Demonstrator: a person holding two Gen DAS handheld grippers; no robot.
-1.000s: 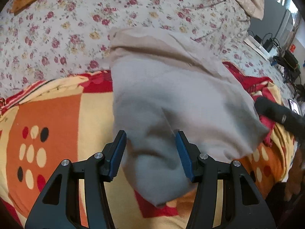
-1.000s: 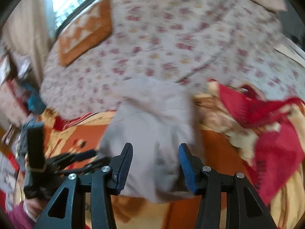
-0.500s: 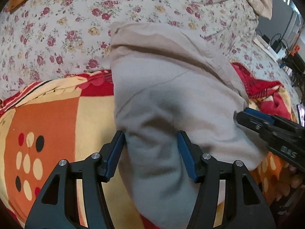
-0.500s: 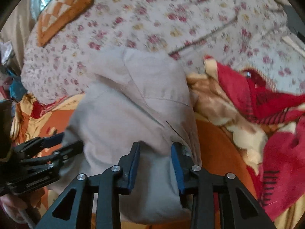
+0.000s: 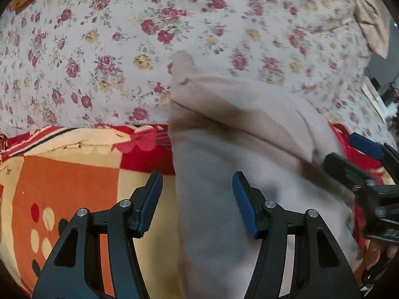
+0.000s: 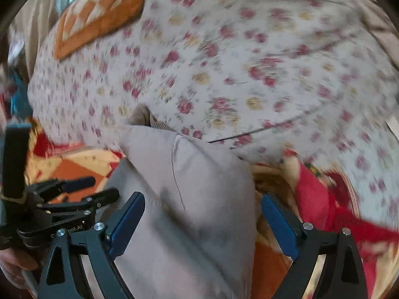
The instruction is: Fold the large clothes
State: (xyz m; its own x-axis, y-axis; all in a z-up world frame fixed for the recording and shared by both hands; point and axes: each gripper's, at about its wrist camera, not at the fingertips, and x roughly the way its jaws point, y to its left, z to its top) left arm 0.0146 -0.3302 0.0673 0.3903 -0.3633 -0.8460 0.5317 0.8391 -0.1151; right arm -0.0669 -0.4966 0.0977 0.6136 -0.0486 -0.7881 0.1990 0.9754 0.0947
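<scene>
A folded beige-grey garment [image 5: 224, 149] lies on the bed, half on an orange, red and cream blanket [image 5: 62, 186] and half on the floral sheet [image 5: 124, 37]. My left gripper [image 5: 197, 199] is open over the garment's left edge, one finger over the blanket, the other over the cloth. My right gripper [image 6: 202, 221] is open wide and straddles the garment [image 6: 189, 186]. The right gripper [image 5: 361, 164] shows at the right of the left wrist view. The left gripper [image 6: 82, 189] shows at the left of the right wrist view.
A bunched red and cream part of the blanket [image 6: 324, 199] lies right of the garment. An orange patterned pillow [image 6: 99, 17] sits at the far left of the bed. A beige cloth [image 5: 371, 25] lies at the far right corner. Cables and boxes [image 5: 384, 92] lie beyond the bed.
My right gripper narrowed over the garment and has now opened wide. Both grippers moved forward along the garment toward the floral sheet. The left jaws stayed open.
</scene>
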